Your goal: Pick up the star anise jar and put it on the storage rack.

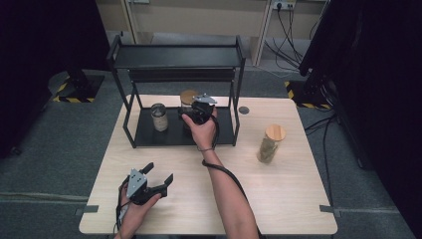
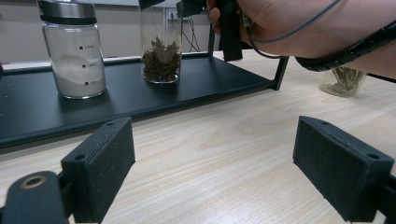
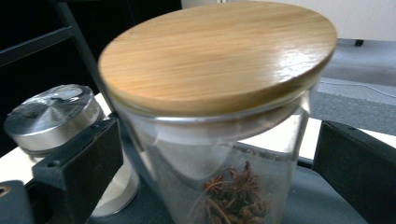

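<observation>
A glass jar with a wooden lid (image 3: pixel 219 60) and star anise inside stands on the lower shelf of a black rack (image 1: pixel 149 135). My right gripper (image 3: pixel 222 168) is open, one pad on each side of the jar, and the right-hand pad stands clearly off the glass. From above, the right gripper (image 1: pixel 193 112) reaches into the rack at that jar (image 1: pixel 188 95). My left gripper (image 1: pixel 160 172) rests low over the table near its front left, open with nothing between its pads (image 2: pixel 100 168). It faces the star anise jar (image 2: pixel 161 58).
A metal-lidded jar of white powder (image 1: pixel 159 117) stands on the same shelf to the left of the star anise jar. Another wooden-lidded jar (image 1: pixel 270 144) with pale dried leaves stands on the table (image 1: pixel 278 199) at the right. The rack's top shelf (image 1: pixel 174 57) overhangs the jars.
</observation>
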